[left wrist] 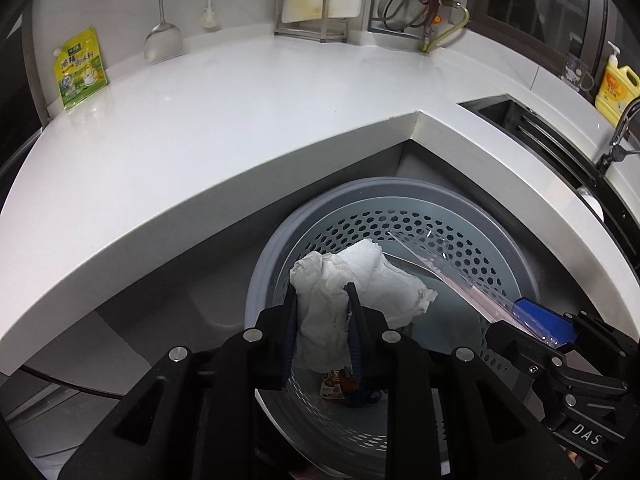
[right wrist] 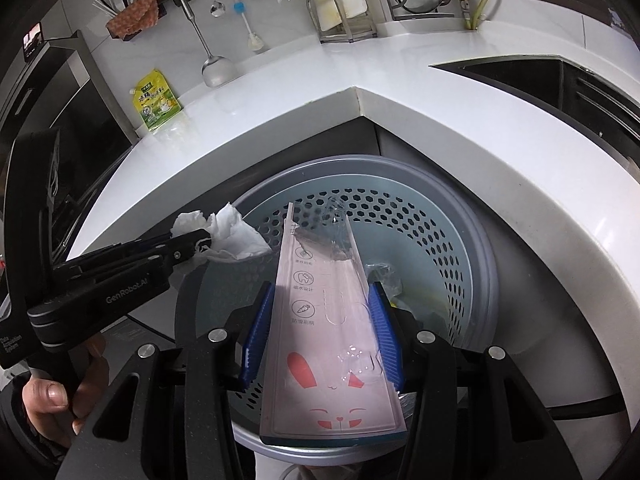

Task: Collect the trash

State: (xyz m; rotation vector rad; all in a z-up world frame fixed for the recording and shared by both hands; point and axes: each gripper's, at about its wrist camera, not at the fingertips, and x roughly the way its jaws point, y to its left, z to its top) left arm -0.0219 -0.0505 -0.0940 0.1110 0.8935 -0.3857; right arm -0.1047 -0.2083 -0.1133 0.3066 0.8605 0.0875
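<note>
A grey perforated bin (left wrist: 440,216) stands on the floor below the counter corner. My left gripper (left wrist: 321,292) is shut on a crumpled white tissue (left wrist: 384,276), which hangs over the bin's mouth. From the right wrist view, that left gripper (right wrist: 200,240) and tissue (right wrist: 236,232) sit over the bin's left rim (right wrist: 420,220). My right gripper (right wrist: 320,292) is shut on a long pink plastic package (right wrist: 328,360) with a rabbit print, pointing down into the bin. The same gripper (left wrist: 548,328) shows at the right of the left wrist view. A snack wrapper (left wrist: 334,386) lies inside.
A white L-shaped countertop (left wrist: 240,120) wraps around the bin. On it stands a yellow-green pouch (left wrist: 80,68); a ladle (left wrist: 162,40) hangs at the wall. A dark sink (left wrist: 540,128) and a yellow soap bottle (left wrist: 616,88) are at the right. A hand (right wrist: 48,396) holds the left gripper.
</note>
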